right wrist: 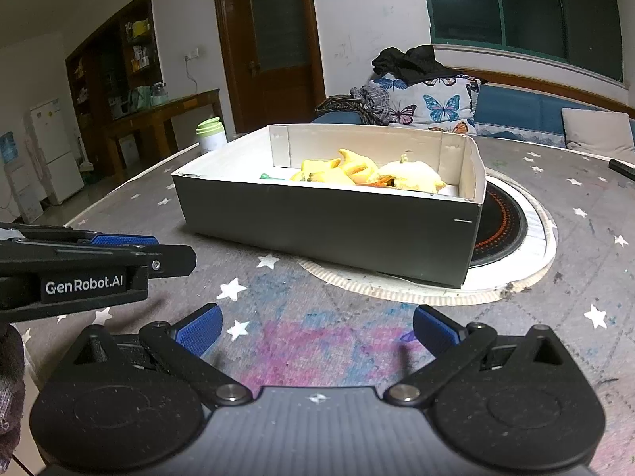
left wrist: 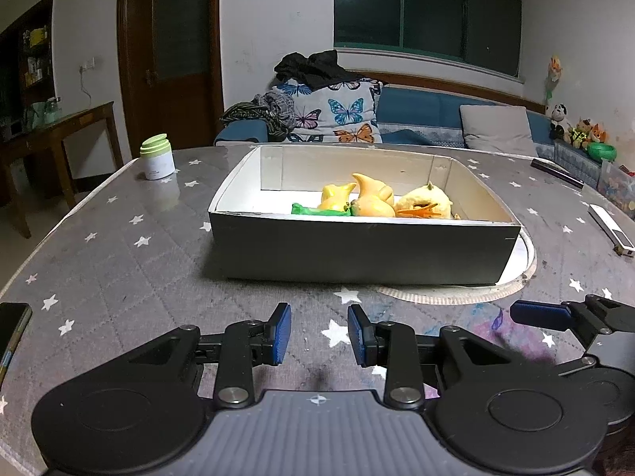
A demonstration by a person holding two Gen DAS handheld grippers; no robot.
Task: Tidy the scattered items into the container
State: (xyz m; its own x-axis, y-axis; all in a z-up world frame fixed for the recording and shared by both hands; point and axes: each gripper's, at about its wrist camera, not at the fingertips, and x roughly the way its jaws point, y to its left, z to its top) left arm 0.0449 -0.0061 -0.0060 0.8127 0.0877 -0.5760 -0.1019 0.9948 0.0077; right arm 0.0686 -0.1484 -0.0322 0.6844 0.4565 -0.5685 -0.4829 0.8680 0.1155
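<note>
Both of my grippers hover low over the table (left wrist: 119, 246), empty, side by side in front of the box (left wrist: 365, 250). My left gripper (left wrist: 319, 335) has its blue pads a narrow gap apart with nothing between them; my right gripper (right wrist: 317, 329) is spread wide, also holding nothing.

The box sits straight ahead of both, its long side facing me and running left to right, resting partly on a round burner plate (right wrist: 504, 230) set into the table. Inside lie the yellow toys (left wrist: 373, 202) and a green toy (left wrist: 313, 210), piled toward the right half — so those are already put away.

What remains loose on the table, as far as I can see, is a green-lidded jar (left wrist: 157, 157) well to the far left of the box, nearer my left gripper, and a white remote (left wrist: 611, 230) off to the right, nearer my right one. A dark phone (left wrist: 14, 333) lies at the left edge. Whether these count as scattered items I can only guess — if so, the jar stands upright and wants my left gripper opened wider first.
</note>
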